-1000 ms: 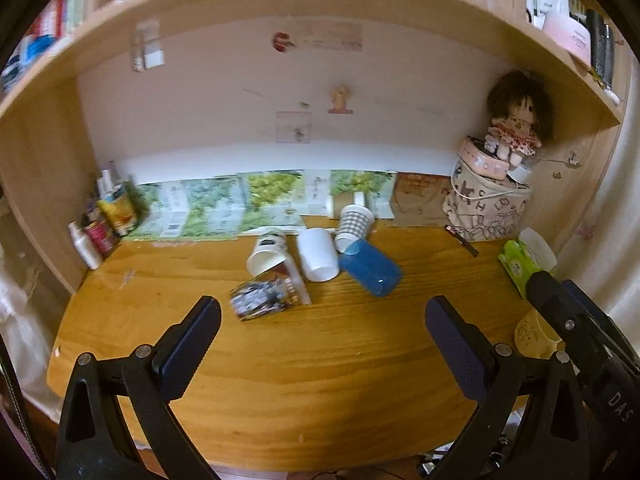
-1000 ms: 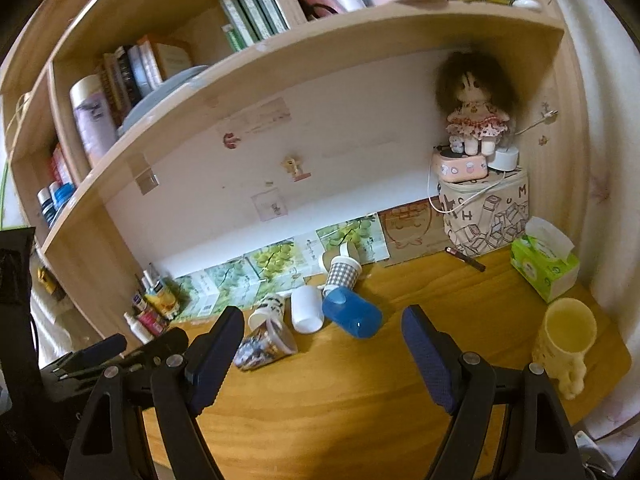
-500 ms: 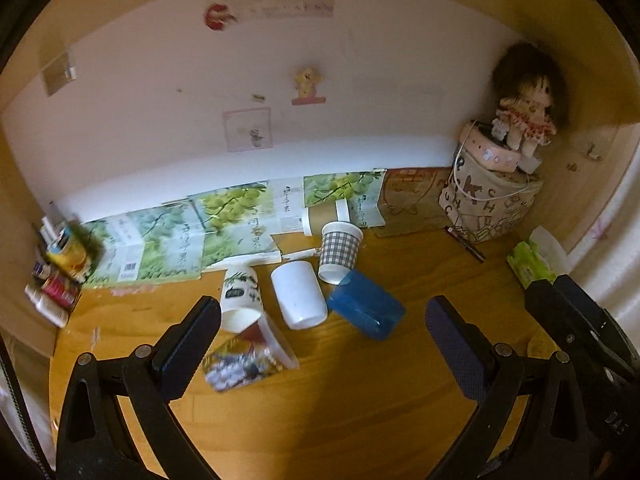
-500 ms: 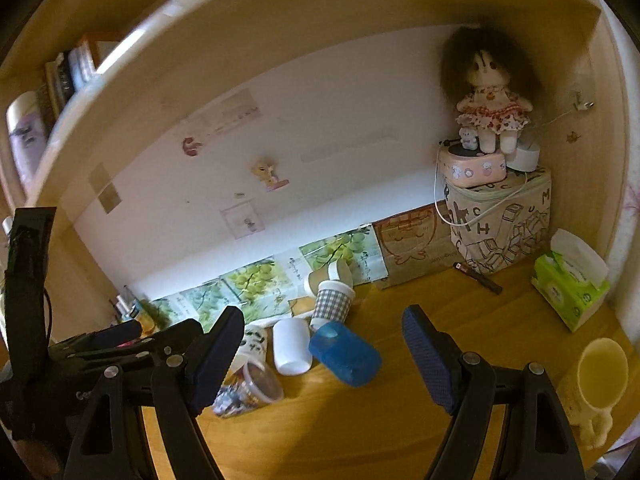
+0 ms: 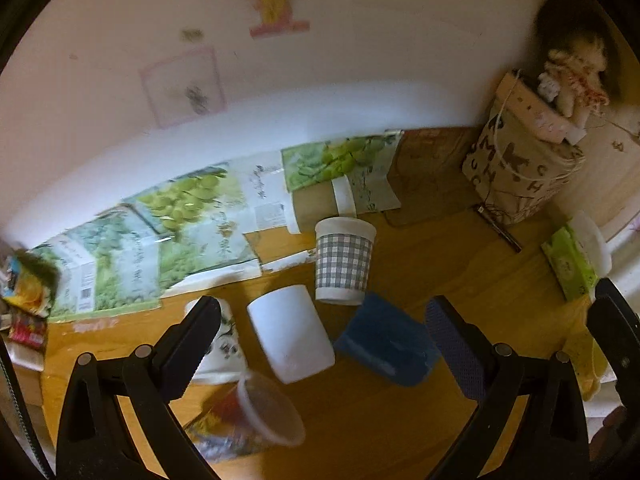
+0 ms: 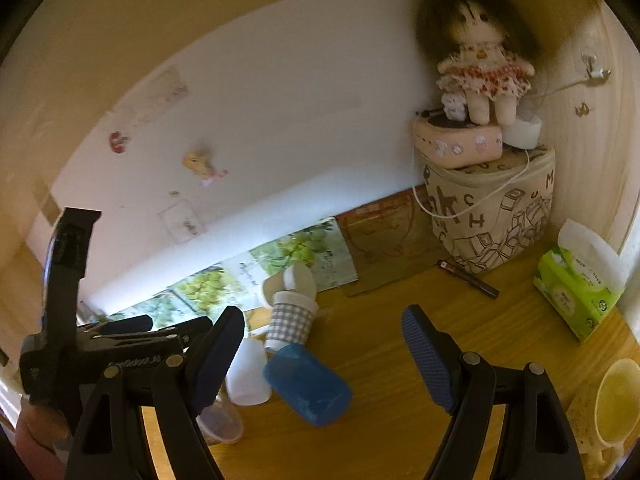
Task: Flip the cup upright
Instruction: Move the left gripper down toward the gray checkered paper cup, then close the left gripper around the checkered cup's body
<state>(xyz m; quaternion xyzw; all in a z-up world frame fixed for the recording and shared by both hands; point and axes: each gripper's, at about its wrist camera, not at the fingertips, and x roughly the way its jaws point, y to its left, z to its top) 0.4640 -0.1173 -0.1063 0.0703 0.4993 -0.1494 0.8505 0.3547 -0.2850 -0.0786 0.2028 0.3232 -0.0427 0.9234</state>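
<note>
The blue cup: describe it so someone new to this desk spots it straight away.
Start at the wooden desk under the white back wall, where a cluster of cups sits mid-desk. The blue cup lies on its side at the cluster's right edge, just in front of the grey checked cup and right of the plain white cup. It is the only solid blue one.

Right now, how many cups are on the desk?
7: checked cup, brown cup behind it, white cup, blue cup, leaf-print cup, clear cup, yellow mug far right. Others may hide.
</note>
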